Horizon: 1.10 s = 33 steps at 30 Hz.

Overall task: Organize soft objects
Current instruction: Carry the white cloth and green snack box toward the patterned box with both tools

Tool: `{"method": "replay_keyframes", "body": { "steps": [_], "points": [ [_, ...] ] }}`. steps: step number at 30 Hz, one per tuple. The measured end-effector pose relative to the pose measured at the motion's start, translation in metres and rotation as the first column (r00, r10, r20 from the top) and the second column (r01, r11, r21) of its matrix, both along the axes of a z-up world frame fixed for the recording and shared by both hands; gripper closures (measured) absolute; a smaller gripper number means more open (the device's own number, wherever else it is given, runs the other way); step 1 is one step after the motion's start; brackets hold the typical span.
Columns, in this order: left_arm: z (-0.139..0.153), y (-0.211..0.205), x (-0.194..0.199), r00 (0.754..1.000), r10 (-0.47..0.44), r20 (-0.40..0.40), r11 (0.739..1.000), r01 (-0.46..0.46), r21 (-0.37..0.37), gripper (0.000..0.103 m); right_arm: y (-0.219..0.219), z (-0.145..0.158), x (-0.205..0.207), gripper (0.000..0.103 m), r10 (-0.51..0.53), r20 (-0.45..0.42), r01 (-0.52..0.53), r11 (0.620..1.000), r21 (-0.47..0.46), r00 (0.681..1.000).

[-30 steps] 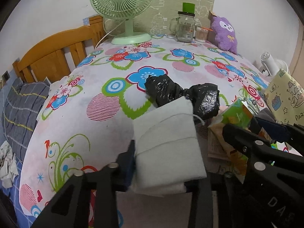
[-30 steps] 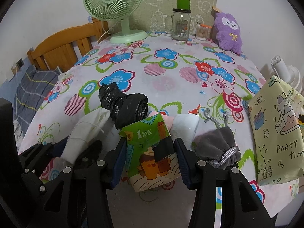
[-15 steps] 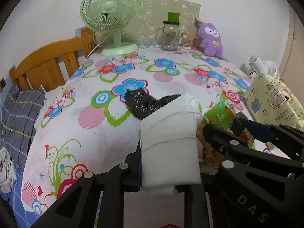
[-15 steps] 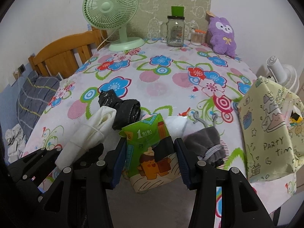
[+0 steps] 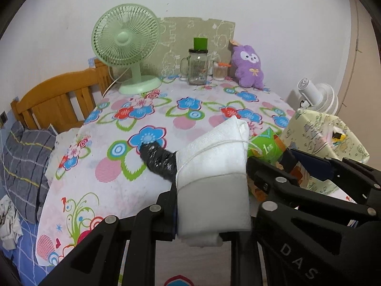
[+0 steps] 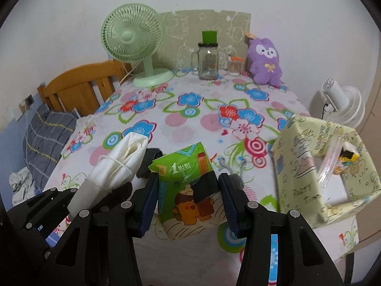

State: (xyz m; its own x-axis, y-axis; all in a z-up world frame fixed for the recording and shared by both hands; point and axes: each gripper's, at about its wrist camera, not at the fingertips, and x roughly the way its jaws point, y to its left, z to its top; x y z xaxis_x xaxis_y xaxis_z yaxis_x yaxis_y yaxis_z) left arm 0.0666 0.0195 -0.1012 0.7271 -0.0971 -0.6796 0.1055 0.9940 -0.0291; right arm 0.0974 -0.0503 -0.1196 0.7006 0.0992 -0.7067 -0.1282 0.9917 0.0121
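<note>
My left gripper point(image 5: 209, 205) is shut on a white folded cloth bundle point(image 5: 213, 181) tied with string, held above the near edge of the flowered table point(image 5: 185, 109). The bundle also shows in the right wrist view point(image 6: 114, 166). My right gripper point(image 6: 188, 200) is shut on a green tissue pack point(image 6: 188, 186), also lifted off the table; it shows in the left wrist view point(image 5: 266, 146). A black plastic bag roll point(image 5: 159, 157) lies on the table behind both. A grey drawstring pouch point(image 6: 234, 178) peeks out behind my right finger.
A pale yellow party box point(image 6: 319, 171) with an open top stands at the right. At the back are a green fan point(image 6: 138, 45), a glass jar point(image 6: 208, 59), a small cup of swabs point(image 6: 233, 65) and a purple plush point(image 6: 264, 60). A wooden bed frame point(image 6: 78, 88) stands at the left.
Both grippers have risen and pulled back from the table with their loads. The black roll and grey pouch now sit lower and more hidden behind them.
</note>
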Motion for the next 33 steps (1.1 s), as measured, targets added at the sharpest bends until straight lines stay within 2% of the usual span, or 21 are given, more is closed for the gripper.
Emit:
{"method": "replay_keyframes", "body": {
  "steps": [17,33],
  "points": [
    [0.039,-0.033,-0.003,0.998,-0.025,0.059,1.0,0.025,0.001,0.085,-0.03,0.04,-0.007,0.049,-0.018,0.077,0.016,1.0,0.02,0.997],
    [0.054,-0.08,0.011,0.992,-0.077,0.101,0.997,0.076,0.015,0.084,-0.073,0.061,-0.001,0.049,-0.063,0.124,0.062,0.998,0.013,0.99]
  ]
}}
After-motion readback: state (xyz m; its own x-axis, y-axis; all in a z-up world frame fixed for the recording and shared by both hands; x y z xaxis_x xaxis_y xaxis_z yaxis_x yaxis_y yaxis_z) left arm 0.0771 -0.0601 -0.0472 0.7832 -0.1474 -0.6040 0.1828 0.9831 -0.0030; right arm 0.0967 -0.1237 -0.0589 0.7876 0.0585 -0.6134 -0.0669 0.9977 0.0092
